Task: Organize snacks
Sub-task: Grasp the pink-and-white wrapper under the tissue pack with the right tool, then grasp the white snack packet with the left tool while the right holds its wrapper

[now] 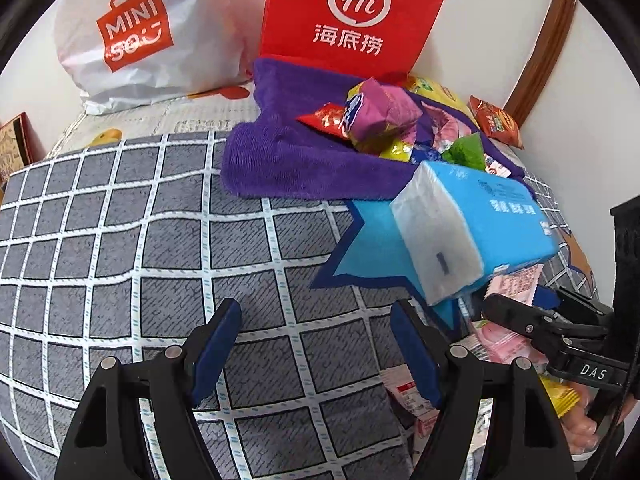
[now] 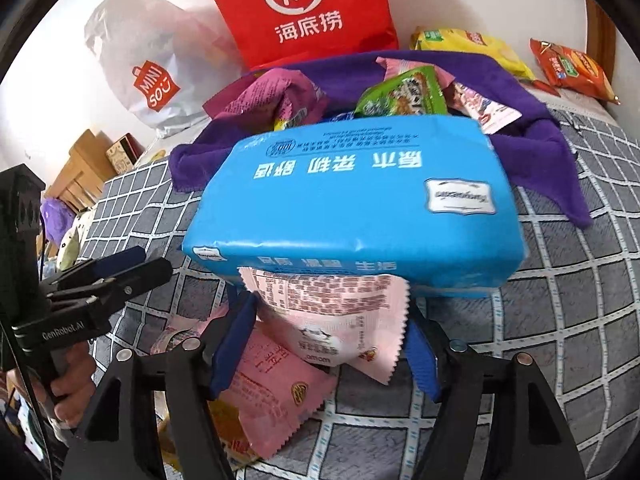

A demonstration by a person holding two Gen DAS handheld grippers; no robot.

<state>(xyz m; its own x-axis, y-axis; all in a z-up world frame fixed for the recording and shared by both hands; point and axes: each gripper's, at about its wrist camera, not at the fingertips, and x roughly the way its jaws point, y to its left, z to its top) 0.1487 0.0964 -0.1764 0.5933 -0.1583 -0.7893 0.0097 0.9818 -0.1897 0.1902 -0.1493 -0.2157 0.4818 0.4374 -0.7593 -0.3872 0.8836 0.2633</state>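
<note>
Several snacks [image 1: 380, 120] already piled on purple towel [image 1: 280, 160], few pink packets [image 2: 280, 384] left loose on bed [image 1: 160, 240]. Left gripper [image 1: 316, 348] spread, empty. Right gripper [image 2: 332, 340] spread round pink packet [image 2: 340, 320] beneath tissue pack [image 2: 360, 208], not pinching. Maybe halfway.

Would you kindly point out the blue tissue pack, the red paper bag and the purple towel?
blue tissue pack [image 2: 352, 204]: right wrist view, middle of its printed top face.
red paper bag [image 1: 352, 12]: left wrist view, front panel at the white logo.
purple towel [image 1: 288, 160]: left wrist view, bare front fold.
</note>
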